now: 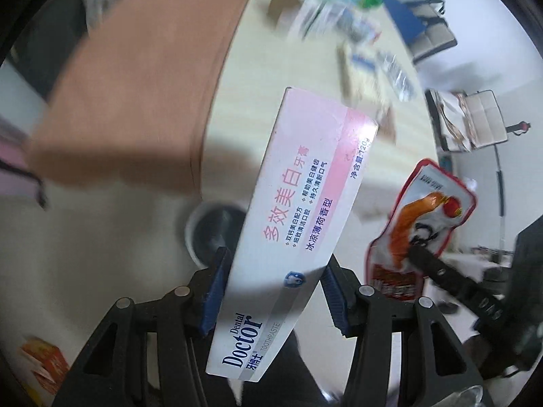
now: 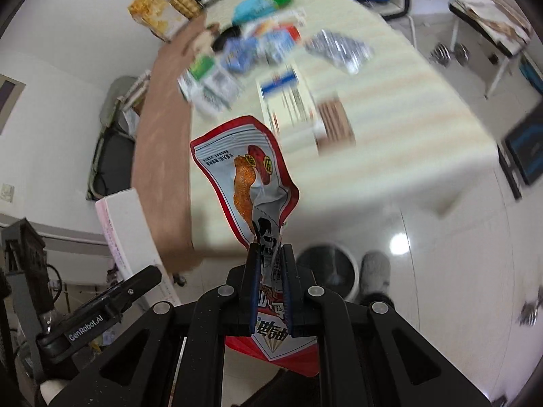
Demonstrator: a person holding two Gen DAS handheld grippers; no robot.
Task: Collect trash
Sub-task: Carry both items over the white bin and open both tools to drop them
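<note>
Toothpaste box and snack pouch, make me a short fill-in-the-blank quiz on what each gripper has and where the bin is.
1. The left gripper is shut on a pink and white ____ box.
2. The right gripper pinches a crumpled snack pouch with a ____ border.
3. The round waste bin stands on the ____, below the table's edge.
4. More wrappers lie on the ____.

Missing words: toothpaste; red; floor; table
</note>
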